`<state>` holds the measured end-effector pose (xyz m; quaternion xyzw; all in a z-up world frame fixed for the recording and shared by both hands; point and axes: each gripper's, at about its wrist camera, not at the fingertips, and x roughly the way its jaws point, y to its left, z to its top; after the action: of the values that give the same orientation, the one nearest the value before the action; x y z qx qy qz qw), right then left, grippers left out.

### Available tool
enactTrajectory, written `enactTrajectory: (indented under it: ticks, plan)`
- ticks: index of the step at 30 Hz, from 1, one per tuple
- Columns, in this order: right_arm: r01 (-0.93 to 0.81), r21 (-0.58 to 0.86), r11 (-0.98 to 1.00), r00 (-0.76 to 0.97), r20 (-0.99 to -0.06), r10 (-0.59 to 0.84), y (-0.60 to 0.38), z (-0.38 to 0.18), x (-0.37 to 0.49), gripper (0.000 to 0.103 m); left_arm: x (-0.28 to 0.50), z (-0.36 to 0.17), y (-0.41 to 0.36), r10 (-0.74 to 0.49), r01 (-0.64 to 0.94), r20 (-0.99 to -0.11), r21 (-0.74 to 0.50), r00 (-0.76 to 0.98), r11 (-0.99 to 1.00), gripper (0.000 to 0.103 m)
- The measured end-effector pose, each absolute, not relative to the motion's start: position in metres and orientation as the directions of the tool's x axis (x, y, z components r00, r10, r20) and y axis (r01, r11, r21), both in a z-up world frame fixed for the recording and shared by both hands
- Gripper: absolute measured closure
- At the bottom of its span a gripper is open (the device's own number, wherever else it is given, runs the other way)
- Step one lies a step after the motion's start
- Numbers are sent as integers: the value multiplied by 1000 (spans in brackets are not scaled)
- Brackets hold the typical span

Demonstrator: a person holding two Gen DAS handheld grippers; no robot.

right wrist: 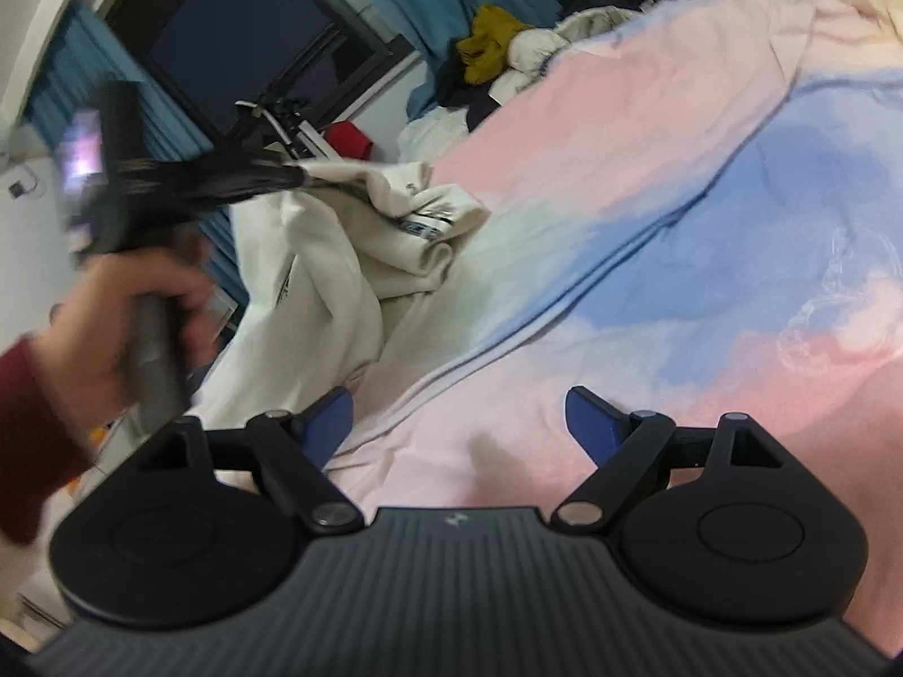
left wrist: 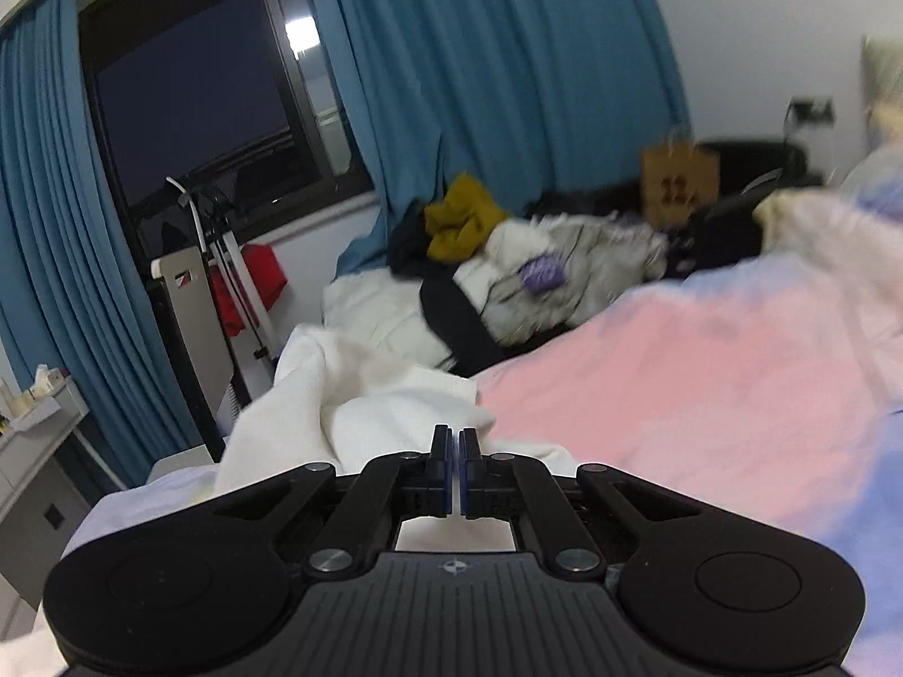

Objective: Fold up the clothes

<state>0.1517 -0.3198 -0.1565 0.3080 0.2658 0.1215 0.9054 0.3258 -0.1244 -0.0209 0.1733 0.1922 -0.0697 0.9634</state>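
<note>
The left hand-held gripper (right wrist: 296, 177) is clenched on an edge of the crumpled cream-white cotton garment with printed lettering (right wrist: 316, 259), lifting it off the near edge of the bed with its pink-and-blue cloud-patterned duvet (right wrist: 649, 214). The right hand-held gripper (right wrist: 460, 423) hangs released over the duvet, jaws wide apart. The cloth looks soft, light and limp, so I'd judge it will sag and bunch wherever unsupported. A hem corner or shoulder seam offers the surest hold; the bunched middle gives only loose layers.
</note>
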Motion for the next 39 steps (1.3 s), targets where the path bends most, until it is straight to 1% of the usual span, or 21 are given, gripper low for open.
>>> enactTrajectory:
  ticks: [2, 4, 7, 9, 12, 14, 16, 21, 23, 25, 26, 27, 29, 32, 33, 34, 35, 36, 37, 39]
  plan:
    - [-67, 631, 773, 837, -385, 387, -320, -153, 148, 18, 287, -5, -114, -105, 223, -379, 282, 919, 933, 101]
    - [-73, 650, 757, 844, -365, 394, -322, -150, 144, 18, 243, 7, -105, -146, 261, -369, 285, 918, 922, 101]
    - [-82, 680, 729, 851, -333, 406, -325, -144, 137, 17, 177, 18, -84, -197, 293, -361, 232, 911, 928, 101]
    - [-100, 730, 676, 857, -283, 431, -329, -141, 130, 17, 141, 14, -69, -213, 296, -368, 183, 905, 938, 101]
    - [-122, 835, 536, 840, -201, 505, -336, -144, 125, 17, 88, 7, -46, -237, 297, -377, 109, 895, 949, 101]
    - [-113, 888, 445, 824, -167, 542, -338, -150, 123, 17, 69, -4, -33, -229, 277, -380, 77, 896, 958, 101]
    - [-95, 916, 389, 807, -158, 569, -337, -157, 124, 17, 58, -11, -16, -218, 245, -374, 25, 901, 969, 101]
    - [-37, 941, 336, 752, -196, 629, -330, -174, 153, 17, 49, -13, 21, -211, 181, -360, -117, 909, 977, 101]
    - [-14, 948, 318, 743, -203, 638, -327, -178, 166, 17, 46, -13, 32, -215, 176, -354, -139, 910, 975, 101]
    - [20, 962, 272, 740, -197, 643, -324, -187, 181, 18, 46, -16, 45, -222, 164, -355, -186, 908, 969, 101]
    - [40, 970, 239, 735, -190, 651, -322, -194, 189, 21, 46, -18, 52, -224, 157, -356, -206, 907, 966, 101]
    - [60, 977, 206, 730, -183, 659, -320, -201, 196, 28, 47, -21, 58, -220, 147, -360, -220, 907, 964, 101]
    - [85, 984, 155, 718, -169, 676, -316, -213, 213, 33, 53, -25, 67, -218, 136, -365, -237, 905, 962, 101]
    - [112, 985, 129, 729, -170, 663, -315, -223, 237, 41, 60, -26, 79, -236, 138, -365, -275, 901, 951, 101]
    - [116, 985, 130, 734, -173, 656, -315, -224, 244, 48, 61, -26, 82, -244, 146, -354, -283, 903, 948, 101]
    - [117, 983, 144, 740, -183, 648, -315, -224, 251, 59, 61, -27, 79, -257, 162, -350, -278, 901, 947, 101]
    - [117, 978, 171, 748, -200, 633, -315, -221, 256, 66, 61, -28, 77, -270, 179, -346, -273, 899, 945, 101]
    - [121, 972, 201, 761, -221, 610, -315, -219, 259, 85, 61, -29, 75, -283, 195, -341, -268, 896, 943, 100]
    - [121, 966, 229, 773, -236, 588, -316, -216, 262, 91, 62, -31, 72, -296, 212, -337, -263, 894, 941, 100]
    - [114, 948, 296, 794, -266, 546, -321, -204, 267, 94, 62, -33, 68, -321, 245, -329, -253, 888, 936, 100]
